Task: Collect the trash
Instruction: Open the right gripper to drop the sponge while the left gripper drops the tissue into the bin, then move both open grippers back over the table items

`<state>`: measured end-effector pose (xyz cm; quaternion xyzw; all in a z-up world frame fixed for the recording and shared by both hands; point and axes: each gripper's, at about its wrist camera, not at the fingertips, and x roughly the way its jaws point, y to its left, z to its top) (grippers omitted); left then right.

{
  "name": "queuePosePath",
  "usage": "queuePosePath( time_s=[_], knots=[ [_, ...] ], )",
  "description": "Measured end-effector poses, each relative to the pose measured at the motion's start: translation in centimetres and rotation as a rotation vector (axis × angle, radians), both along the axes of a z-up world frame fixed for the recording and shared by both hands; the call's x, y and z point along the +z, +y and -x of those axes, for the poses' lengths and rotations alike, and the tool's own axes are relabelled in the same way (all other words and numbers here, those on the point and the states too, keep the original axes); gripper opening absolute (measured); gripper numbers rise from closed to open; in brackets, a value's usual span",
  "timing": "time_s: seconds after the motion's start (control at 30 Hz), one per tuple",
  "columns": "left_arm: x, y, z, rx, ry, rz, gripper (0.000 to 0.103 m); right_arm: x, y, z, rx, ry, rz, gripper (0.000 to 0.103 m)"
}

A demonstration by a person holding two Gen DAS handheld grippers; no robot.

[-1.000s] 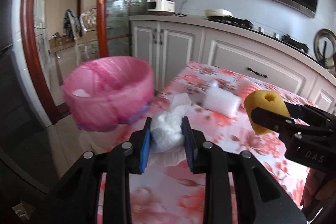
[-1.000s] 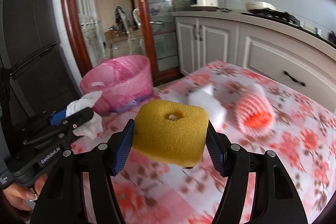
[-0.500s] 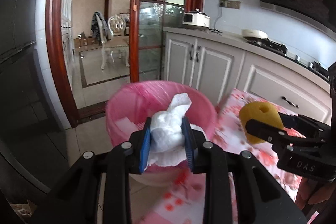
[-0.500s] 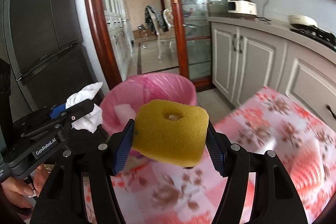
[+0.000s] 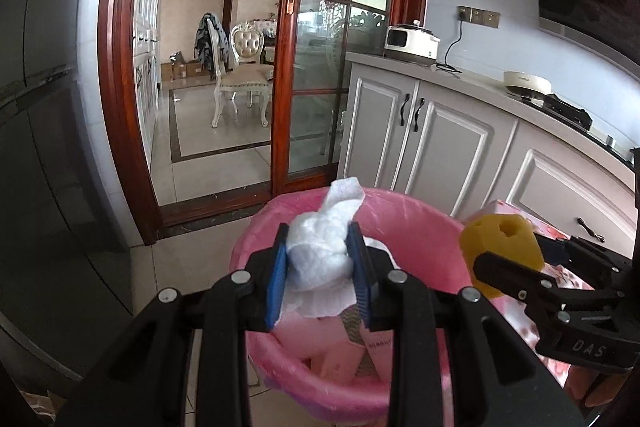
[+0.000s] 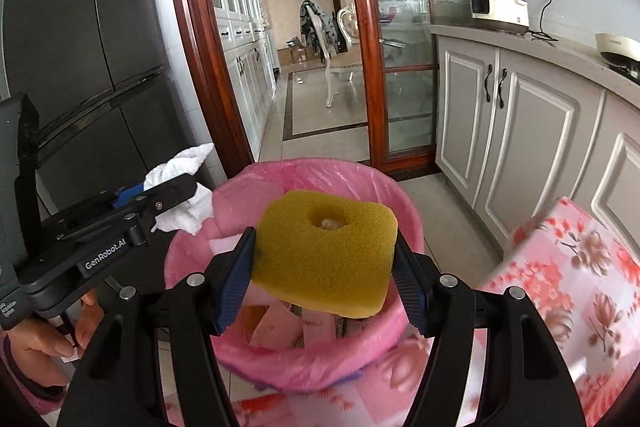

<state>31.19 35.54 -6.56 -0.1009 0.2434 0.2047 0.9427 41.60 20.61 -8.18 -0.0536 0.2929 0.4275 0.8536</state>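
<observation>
Two pieces of trash: a crumpled white tissue (image 5: 320, 251) and a yellow sponge (image 6: 326, 251), both held over the pink-lined bin (image 6: 394, 199).
Left gripper (image 5: 320, 263): clenched on the tissue, above the bin's near-left part.
Right gripper (image 6: 326, 269): clamped on the sponge's two side faces, its broad holed face up, above the bin's middle.
Key relation: the bin lies directly below both loads, so letting go should drop them in.
Bin contents: cartons and paper.
Surroundings: floral worktop (image 6: 568, 267) beside the bin; tiled floor (image 5: 208, 155).
</observation>
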Motion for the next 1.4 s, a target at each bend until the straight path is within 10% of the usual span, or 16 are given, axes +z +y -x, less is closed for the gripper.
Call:
queuePosePath(
  time_s=[0.83, 1.4],
  knots=[
    [0.0, 1.0, 3.2, 0.082, -0.022, 0.009, 0.074, 0.3, -1.8, 1.8, -0.044, -0.025, 0.053, 0.076],
    [2.6, -10.6, 8.9, -0.021, -0.058, 0.004, 0.095, 3.0, -16.2, 10.3, -0.226, -0.089, 0.060, 0.084]
  ],
)
